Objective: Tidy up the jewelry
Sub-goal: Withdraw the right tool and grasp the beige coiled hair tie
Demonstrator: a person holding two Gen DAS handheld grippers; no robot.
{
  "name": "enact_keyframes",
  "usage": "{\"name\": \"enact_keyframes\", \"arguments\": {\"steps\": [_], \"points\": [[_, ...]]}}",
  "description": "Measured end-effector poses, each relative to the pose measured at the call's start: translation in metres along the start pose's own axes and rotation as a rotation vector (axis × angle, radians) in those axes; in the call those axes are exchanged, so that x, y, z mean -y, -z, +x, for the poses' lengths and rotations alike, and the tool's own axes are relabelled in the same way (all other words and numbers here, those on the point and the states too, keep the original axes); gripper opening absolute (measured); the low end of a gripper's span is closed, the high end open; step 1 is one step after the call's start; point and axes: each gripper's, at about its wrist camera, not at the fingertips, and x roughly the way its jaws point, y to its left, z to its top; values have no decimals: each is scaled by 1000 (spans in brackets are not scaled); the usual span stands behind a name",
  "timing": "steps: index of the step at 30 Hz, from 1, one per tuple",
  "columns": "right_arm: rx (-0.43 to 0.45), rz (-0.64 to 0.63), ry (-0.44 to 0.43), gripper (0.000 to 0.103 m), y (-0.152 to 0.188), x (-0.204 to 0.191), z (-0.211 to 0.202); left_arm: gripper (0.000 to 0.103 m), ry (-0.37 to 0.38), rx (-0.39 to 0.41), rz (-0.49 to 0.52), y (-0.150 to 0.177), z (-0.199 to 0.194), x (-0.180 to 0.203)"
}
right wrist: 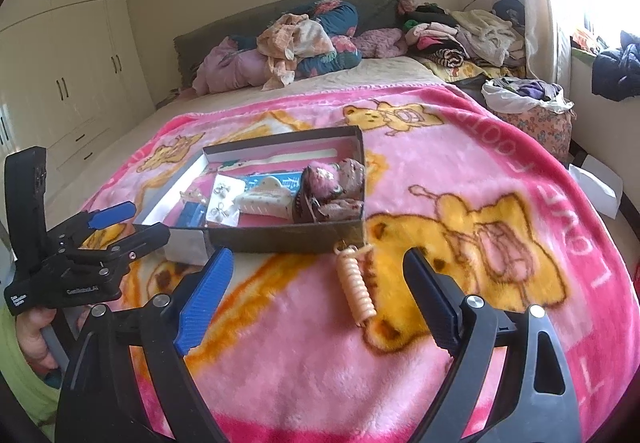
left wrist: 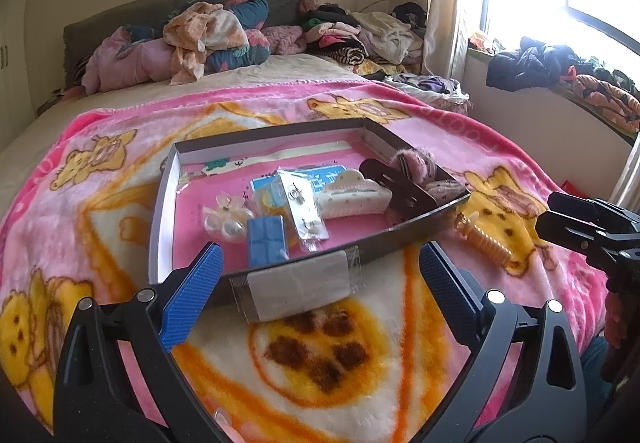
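Observation:
A shallow dark box (left wrist: 416, 231) (right wrist: 280, 237) lies on a pink bear blanket. It holds a blue block (left wrist: 266, 241), pearl earrings (left wrist: 224, 221), a bagged earring card (left wrist: 306, 211), a cream hair claw (left wrist: 352, 193) (right wrist: 262, 199), a dark clip (left wrist: 400, 183) and pink furry scrunchies (left wrist: 416, 165) (right wrist: 336, 183). An orange coiled hair tie (left wrist: 486, 245) (right wrist: 356, 289) lies on the blanket outside the box's near right corner. My left gripper (left wrist: 320, 271) is open and empty at the box's near wall. My right gripper (right wrist: 318, 285) is open and empty, with the coiled hair tie between its fingers.
The blanket (right wrist: 480, 171) covers a bed. Piled clothes and bedding (left wrist: 224, 39) (right wrist: 304, 39) lie at the headboard. More clothes sit on the window ledge (left wrist: 560, 71). Cupboards (right wrist: 60, 75) stand at the left. The left gripper also shows in the right wrist view (right wrist: 132, 221).

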Motion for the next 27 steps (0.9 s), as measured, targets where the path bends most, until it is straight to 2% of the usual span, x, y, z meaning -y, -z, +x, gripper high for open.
{"name": "enact_keyframes", "arguments": {"steps": [16, 27], "points": [[-57, -26, 54, 84, 20, 14, 18, 91, -37, -33, -17, 24, 3, 2], [-142, -15, 85, 84, 31, 30, 44, 91, -58, -54, -52, 35, 6, -10]]}}
